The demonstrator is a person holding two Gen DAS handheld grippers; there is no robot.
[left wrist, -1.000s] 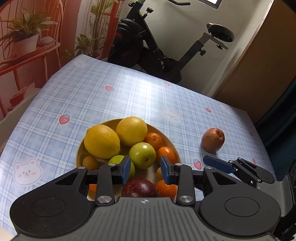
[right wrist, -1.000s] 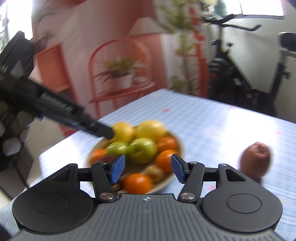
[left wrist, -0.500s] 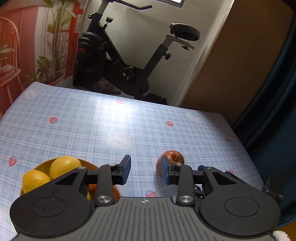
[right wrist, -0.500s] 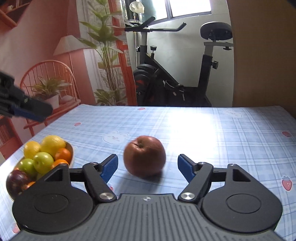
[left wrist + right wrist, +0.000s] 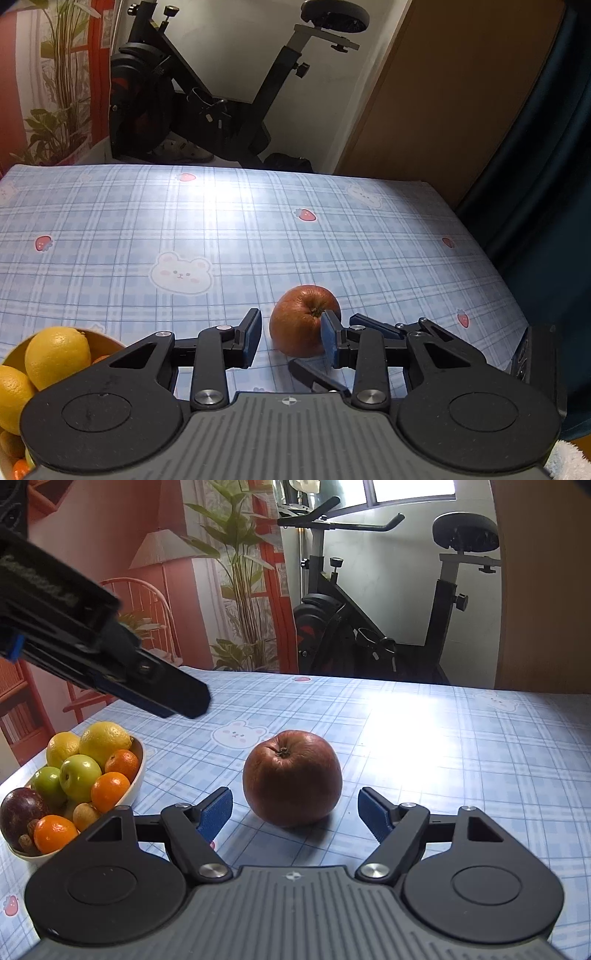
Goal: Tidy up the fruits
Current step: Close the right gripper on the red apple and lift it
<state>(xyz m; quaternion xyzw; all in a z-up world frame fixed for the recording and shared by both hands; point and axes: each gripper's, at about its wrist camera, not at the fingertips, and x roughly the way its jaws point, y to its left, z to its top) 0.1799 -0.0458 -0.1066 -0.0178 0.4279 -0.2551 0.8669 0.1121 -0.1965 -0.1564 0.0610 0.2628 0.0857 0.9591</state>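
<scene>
Red apple sat stem-up, tilted slightly, as the right gripper spread its jaws beside it; the left gripper hovered narrowly parted, empty.

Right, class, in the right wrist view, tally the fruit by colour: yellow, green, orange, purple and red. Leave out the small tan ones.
yellow fruit: 2
green fruit: 2
orange fruit: 3
purple fruit: 1
red apple: 1
Total: 9

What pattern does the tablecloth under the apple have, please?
The tablecloth has pale blue plaid with strawberries and bear faces, clearest in the left wrist view.
</scene>
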